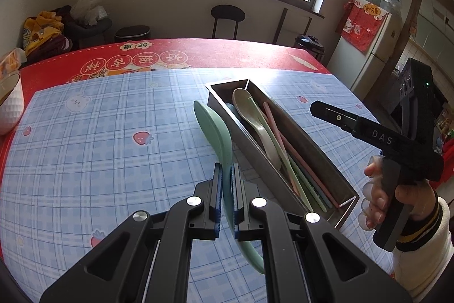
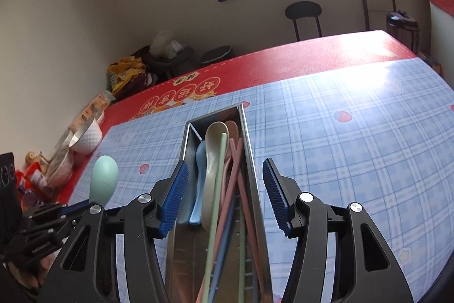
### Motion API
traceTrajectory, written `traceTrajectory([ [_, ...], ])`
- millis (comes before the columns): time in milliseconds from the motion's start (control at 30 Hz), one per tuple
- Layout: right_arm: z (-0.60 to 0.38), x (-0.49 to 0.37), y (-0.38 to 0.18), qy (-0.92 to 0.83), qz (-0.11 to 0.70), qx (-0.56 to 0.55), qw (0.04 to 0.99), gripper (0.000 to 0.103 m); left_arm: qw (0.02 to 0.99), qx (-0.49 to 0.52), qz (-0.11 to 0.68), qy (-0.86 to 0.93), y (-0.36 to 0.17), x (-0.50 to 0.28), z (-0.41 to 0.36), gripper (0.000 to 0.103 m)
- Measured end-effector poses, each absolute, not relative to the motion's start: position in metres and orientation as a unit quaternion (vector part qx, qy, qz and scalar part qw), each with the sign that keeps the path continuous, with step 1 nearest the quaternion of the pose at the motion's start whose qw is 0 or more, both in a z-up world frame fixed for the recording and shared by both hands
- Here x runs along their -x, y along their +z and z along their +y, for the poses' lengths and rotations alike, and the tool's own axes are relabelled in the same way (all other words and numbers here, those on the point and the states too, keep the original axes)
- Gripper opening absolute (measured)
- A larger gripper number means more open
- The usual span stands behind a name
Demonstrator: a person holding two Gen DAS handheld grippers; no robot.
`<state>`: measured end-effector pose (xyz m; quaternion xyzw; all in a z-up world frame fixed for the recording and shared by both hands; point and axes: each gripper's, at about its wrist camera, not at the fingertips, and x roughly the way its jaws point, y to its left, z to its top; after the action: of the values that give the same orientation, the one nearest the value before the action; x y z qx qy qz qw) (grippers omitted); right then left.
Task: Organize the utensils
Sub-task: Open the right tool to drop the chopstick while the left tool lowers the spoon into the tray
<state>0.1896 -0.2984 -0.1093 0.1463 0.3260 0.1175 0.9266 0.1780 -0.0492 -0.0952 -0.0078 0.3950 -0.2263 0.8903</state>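
We're well along here. The steel tray (image 1: 309, 149) on the counter (image 1: 99, 161) already carries most of the load: a beige spoon (image 2: 214, 155), a light blue spoon (image 2: 200, 183), a pink spoon partly hidden behind them, and a bundle of pink, green and blue chopsticks (image 2: 227, 217) lying lengthwise.

What's left, as far as we can see, is the mint green spoon (image 1: 218, 138). Our left gripper (image 1: 227, 175) has it clamped by the handle, pads squeezed tight on it, with the bowl of the spoon pointing away from us and lying just left of the tray's near wall. We judge it's the last piece to go in, since nothing else loose shows on the blue checked cloth.

Over on the right, our right gripper (image 2: 225, 175) stands wide, its pads straddling the tray from above with nothing pressed between them. It looks finished with its drop, so the mint spoon is what remains.
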Motion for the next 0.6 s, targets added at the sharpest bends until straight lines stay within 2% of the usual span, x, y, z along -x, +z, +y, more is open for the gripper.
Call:
traceTrajectory([
  [67,-0.299,-0.187,-0.105,0.121,0.308,-0.129,0.935,0.071,0.889,0.009,0.396,-0.228,-0.094,-0.181,-0.057,0.006],
  [133,-0.303,-0.187,-0.102,0.130,0.300,-0.122,0.937,0.074,0.888,0.009,0.398,-0.229,-0.093,-0.184,-0.066,0.006],
  [200,-0.310,-0.187,-0.103,0.141,0.295,-0.134,0.935,0.085,0.888,0.007,0.399,-0.228,-0.092,-0.188,-0.076,0.006],
  [600,-0.362,-0.187,-0.122,0.136,0.309,-0.259,0.905,0.086,0.883,-0.013,0.425,-0.200,-0.103,-0.237,-0.140,0.006],
])
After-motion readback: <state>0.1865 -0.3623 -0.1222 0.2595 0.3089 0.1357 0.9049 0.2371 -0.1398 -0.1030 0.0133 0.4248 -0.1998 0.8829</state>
